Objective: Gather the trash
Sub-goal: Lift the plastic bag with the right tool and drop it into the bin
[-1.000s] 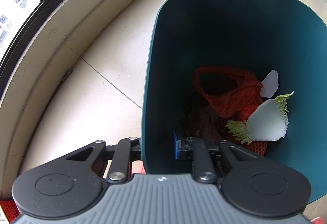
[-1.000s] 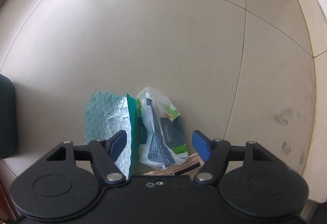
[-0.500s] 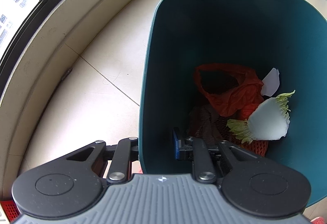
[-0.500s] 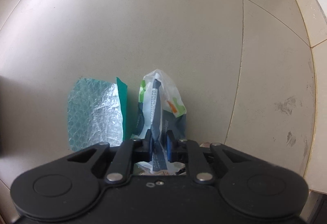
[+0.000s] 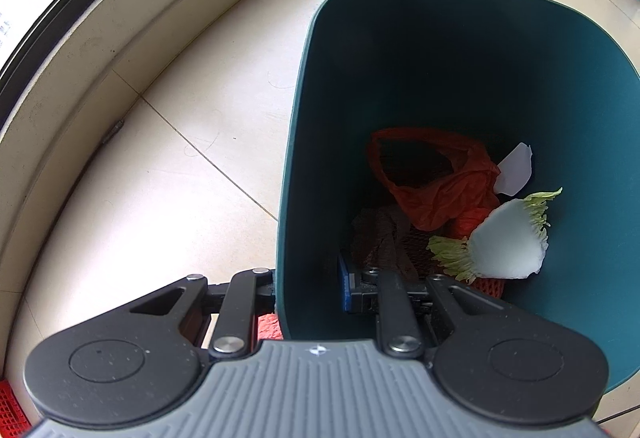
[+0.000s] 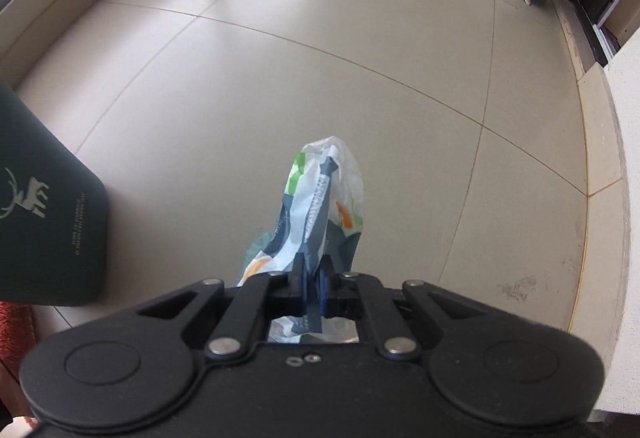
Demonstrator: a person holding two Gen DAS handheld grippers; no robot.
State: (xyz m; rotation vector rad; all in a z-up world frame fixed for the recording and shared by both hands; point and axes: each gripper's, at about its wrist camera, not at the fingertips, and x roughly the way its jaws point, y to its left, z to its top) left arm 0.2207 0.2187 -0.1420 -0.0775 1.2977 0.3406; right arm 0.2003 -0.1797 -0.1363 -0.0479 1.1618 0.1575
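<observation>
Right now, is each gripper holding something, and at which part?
The left gripper clamps the near wall of the teal bin. The right gripper, jaws shut, pinches the crumpled wrapper at its lower middle fold.

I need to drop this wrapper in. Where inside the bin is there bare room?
In the bin, the dark far half beyond the orange bag is free. The near floor is crowded: bag, cabbage piece, red netting, paper scrap.

Right claw point(image 6: 311, 276) clamped on crumpled wrapper point(image 6: 320, 206), teal bin point(image 6: 44, 222) left
</observation>
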